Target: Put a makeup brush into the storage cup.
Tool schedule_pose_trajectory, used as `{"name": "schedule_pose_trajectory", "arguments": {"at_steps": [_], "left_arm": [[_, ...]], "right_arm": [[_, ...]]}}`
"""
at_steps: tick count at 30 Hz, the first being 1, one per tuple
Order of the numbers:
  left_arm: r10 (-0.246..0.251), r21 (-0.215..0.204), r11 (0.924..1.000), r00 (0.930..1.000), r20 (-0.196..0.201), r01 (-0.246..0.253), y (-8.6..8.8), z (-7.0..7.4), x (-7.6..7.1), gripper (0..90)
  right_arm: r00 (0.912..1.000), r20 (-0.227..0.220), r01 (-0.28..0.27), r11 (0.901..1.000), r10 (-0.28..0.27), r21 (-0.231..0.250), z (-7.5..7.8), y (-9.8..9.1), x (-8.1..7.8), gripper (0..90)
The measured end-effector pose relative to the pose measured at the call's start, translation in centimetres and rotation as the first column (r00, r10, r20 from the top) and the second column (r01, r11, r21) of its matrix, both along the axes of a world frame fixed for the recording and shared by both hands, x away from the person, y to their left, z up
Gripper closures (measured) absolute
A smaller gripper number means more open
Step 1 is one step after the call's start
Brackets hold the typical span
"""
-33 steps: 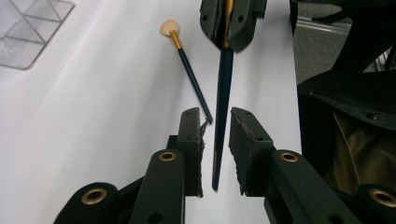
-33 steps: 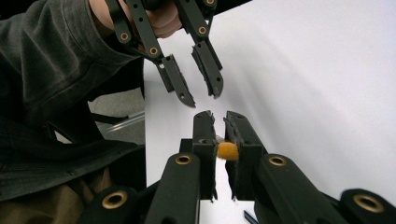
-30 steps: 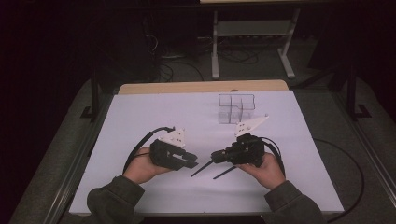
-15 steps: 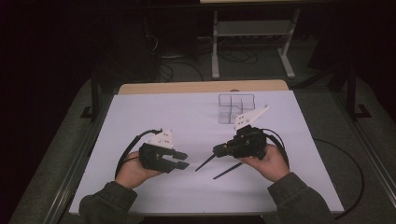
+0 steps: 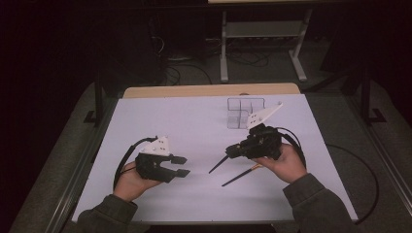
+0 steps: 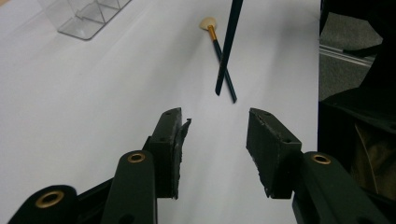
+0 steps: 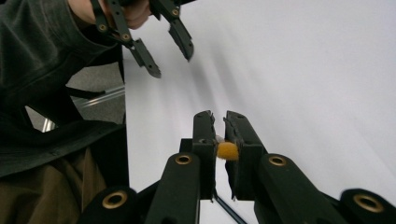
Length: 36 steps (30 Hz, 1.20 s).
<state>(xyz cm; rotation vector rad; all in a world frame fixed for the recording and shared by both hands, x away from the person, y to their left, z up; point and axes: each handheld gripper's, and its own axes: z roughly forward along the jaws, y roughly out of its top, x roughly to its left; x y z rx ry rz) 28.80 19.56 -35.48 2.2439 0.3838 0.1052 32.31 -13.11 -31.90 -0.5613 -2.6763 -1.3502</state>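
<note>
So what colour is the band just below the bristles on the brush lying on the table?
Gold, on the dark-handled brush; clearest in the left gripper view.

Black tools (image 5: pixel 180 166), brass screws, dark grey-green sleeves (image 5: pixel 318 201).

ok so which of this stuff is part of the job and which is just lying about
In the job: brush clamped in right gripper; second brush on the table; clear divided box.
Lying about: metal stand and cables behind the table.
</note>
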Motion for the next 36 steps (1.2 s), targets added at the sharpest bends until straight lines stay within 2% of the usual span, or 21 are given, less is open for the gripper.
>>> {"name": "schedule_pose_trajectory", "arguments": {"at_steps": [11, 17, 18, 24, 31, 36], "left_arm": [[0.029, -0.011, 0.9995, 0.9993, 0.022, -0.028, 0.8, -0.2, -0.4, 52.4], [0.048, -0.023, 0.9986, 0.9987, 0.017, -0.048, 1.3, -0.4, -0.6, 50.3], [0.049, -0.019, 0.9986, 0.9987, 0.017, -0.048, 1.4, -0.4, -0.6, 50.0], [0.071, -0.029, 0.9971, 0.9974, 0.011, -0.07, 2.0, -0.9, -0.9, 47.8], [0.098, -0.038, 0.9945, 0.9951, 0.01, -0.098, 3.2, -1.0, -1.1, 46.2], [0.111, -0.036, 0.9933, 0.9936, 0.022, -0.11, 3.6, -1.1, -1.3, 45.4]], "right_arm": [[0.9997, 0.017, 0.019, 0.9993, -0.019, -0.031, 1.0, -0.7, 0.5, 82.3], [0.9996, 0.018, 0.025, 0.999, -0.024, -0.037, 1.3, -0.9, 0.7, 82.3], [0.9992, 0.034, 0.02, 0.9989, -0.019, -0.043, 1.3, -1.0, 0.9, 82.3], [0.9993, 0.021, 0.033, 0.9981, -0.032, -0.053, 1.6, -1.3, 1.1, 82.3], [0.9984, 0.031, 0.049, 0.9963, -0.047, -0.071, 2.0, -1.7, 1.6, 82.3], [0.9981, 0.035, 0.054, 0.9953, -0.051, -0.081, 2.3, -1.9, 1.8, 82.3]]}}
